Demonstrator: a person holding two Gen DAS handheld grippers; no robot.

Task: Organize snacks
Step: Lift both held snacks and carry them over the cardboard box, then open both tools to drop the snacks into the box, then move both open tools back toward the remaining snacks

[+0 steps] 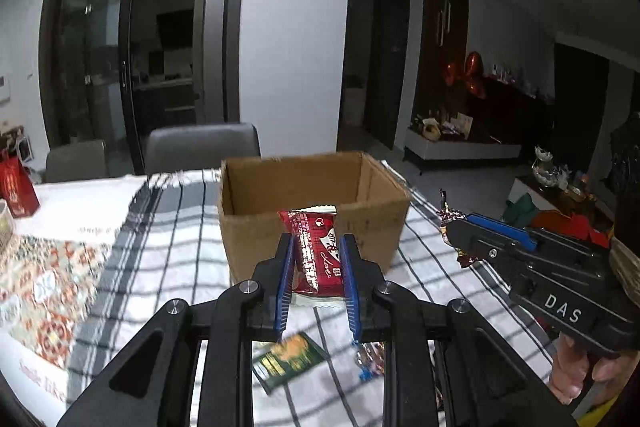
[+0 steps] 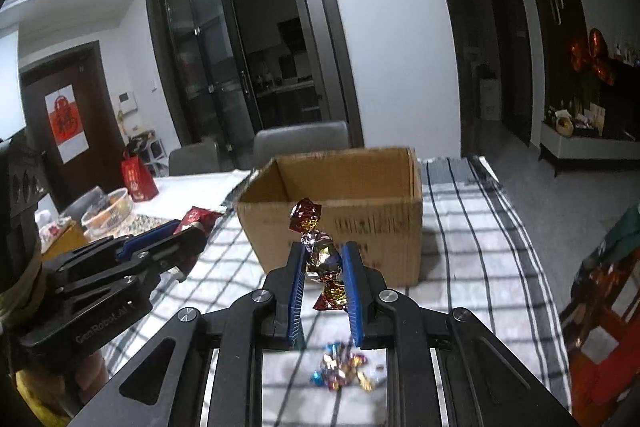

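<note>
Our left hand-held gripper (image 1: pixel 316 263) is clamped on a red snack packet (image 1: pixel 316 251), held above the checked worktop (image 1: pixel 168 251) just near of the open cardboard box (image 1: pixel 308 203). Our right hand-held gripper (image 2: pixel 323 267) pinches a foil-wrapped candy (image 2: pixel 320 255) before the same box. Below on the cloth lie a green packet (image 1: pixel 286 361) and loose candies (image 2: pixel 340 371).

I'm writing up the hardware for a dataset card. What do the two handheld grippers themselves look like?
Both are matte black, angular linkage frames with silver pivot bolts and ribbed blue pads on the fingers. The left gripper shows white "GenRobot.AI" lettering on its side in the right wrist view; the right gripper carries "DAS" in white, seen from the left wrist view. Bare fingers wrap each handle. No cables are visible.
</note>
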